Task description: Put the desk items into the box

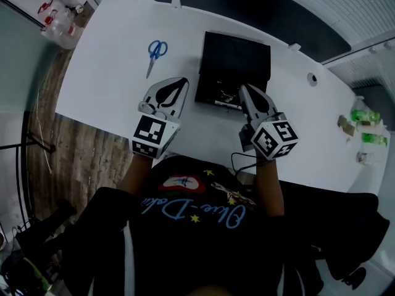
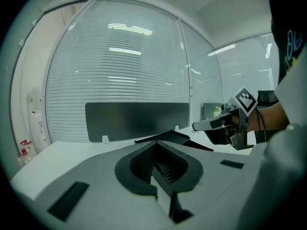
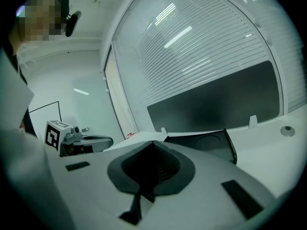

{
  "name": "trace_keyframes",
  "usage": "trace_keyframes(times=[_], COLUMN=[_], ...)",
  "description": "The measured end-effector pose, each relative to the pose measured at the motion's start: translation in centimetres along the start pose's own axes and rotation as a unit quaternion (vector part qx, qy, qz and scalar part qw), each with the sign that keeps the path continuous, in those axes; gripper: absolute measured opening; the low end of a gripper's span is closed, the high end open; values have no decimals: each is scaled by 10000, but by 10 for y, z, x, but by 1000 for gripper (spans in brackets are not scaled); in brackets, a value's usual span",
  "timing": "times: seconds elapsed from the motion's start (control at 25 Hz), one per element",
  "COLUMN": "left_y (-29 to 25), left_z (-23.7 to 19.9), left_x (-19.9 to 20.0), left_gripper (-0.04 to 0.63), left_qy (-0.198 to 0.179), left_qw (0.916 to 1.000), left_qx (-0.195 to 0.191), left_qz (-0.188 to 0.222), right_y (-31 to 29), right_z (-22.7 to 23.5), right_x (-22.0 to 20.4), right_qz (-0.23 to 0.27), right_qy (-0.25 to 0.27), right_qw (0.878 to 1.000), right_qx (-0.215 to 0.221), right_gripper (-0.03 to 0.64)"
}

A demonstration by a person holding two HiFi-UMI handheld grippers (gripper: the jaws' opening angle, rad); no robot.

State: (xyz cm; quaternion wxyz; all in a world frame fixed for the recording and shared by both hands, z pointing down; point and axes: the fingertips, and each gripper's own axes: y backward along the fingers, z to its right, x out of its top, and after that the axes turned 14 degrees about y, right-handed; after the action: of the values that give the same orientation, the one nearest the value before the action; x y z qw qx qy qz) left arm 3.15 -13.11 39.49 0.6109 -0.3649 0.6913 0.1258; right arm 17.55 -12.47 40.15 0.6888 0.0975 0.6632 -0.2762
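An open black box lies at the middle of the white desk, with a few small items I cannot make out near its front edge. Scissors with blue handles lie left of the box. My left gripper hovers between the scissors and the box's front left corner, jaws shut and empty. My right gripper sits over the box's front edge, also shut with nothing in it. The left gripper view shows the box just beyond my closed left gripper. The right gripper view has the box ahead of my right gripper.
Green-capped bottles and small clutter stand at the desk's far right end. Plastic bottles sit off the far left corner. A round cable hole is right of the box. A dark panel runs along the desk's back edge.
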Motion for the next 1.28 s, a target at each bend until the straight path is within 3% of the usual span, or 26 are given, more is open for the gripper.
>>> trace_keyframes(times=[0.52, 1.28], left_y=[35, 119], left_z=[22, 38], left_x=[-3, -28], left_gripper=[8, 8], left_qy=[-12, -21], left_qw=[9996, 9945], left_qx=[281, 1035], left_qz=[51, 137], right_y=[20, 49], right_z=[-20, -76], right_x=[0, -12], right_qz=[51, 130], right_qy=[10, 111], right_qw=[9996, 9972], right_qx=[278, 730], right_gripper=[8, 9])
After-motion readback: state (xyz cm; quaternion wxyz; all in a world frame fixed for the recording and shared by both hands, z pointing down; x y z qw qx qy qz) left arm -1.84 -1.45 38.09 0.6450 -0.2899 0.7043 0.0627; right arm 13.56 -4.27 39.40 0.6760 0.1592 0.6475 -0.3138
